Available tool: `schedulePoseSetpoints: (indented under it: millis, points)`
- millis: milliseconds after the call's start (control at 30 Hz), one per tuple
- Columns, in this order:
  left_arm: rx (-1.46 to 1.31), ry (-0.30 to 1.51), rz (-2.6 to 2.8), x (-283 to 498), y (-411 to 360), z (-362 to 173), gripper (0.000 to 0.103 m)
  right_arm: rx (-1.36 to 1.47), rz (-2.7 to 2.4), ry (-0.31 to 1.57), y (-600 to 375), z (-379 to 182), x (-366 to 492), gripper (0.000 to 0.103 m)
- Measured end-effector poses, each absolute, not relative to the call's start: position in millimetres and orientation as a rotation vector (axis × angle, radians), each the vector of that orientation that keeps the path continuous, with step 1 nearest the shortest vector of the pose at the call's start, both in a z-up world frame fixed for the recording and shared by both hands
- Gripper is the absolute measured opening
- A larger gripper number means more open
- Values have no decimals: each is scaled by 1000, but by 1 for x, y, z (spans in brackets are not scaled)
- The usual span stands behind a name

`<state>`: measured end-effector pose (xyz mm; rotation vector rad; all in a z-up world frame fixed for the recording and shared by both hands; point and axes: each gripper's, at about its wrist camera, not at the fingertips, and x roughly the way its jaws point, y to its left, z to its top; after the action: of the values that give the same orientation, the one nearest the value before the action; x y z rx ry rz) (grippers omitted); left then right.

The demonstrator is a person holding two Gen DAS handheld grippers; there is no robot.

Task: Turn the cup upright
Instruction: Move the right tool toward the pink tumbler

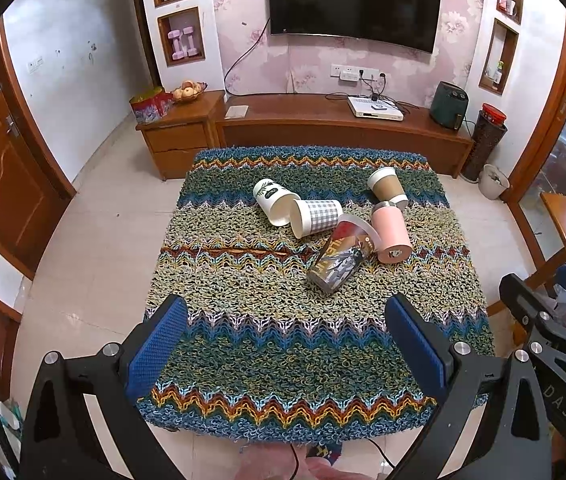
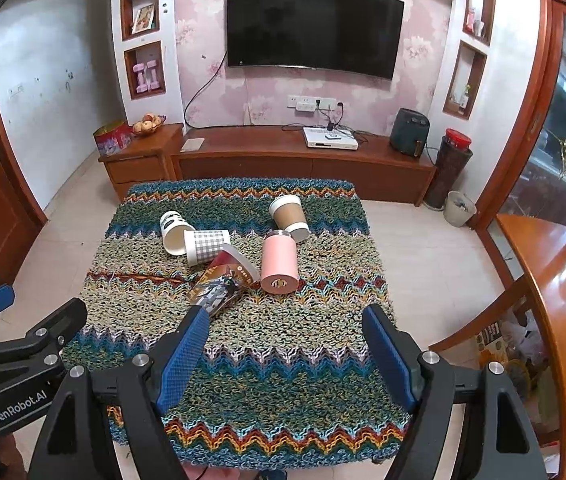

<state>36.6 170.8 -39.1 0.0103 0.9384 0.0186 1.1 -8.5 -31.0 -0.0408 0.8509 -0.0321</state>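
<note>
Five cups [image 1: 317, 216] lie tipped on the knitted cloth [image 1: 283, 340], visibly empty.

Dark television [image 1: 355, 0] on pink floral wall [image 1: 311, 60], tiled floor [image 1: 95, 248].

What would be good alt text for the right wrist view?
Five cups lie tipped over on a zigzag-patterned cloth: a pink cup, a brown cup, a checked cup, a white cup and a printed cup. The right tool hangs open before them, holding nothing.
</note>
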Motion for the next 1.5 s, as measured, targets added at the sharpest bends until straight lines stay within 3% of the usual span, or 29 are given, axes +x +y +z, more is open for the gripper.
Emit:
schedulePoseSetpoints:
  millis: [767,1500]
  points:
    - [-3,992,35,64,174,-66,100,-75,-32,872,3,-53,28,79]
    - [-22,1068,1,135,172,-102,100,-90,-3,1002,4,-99,111,79]
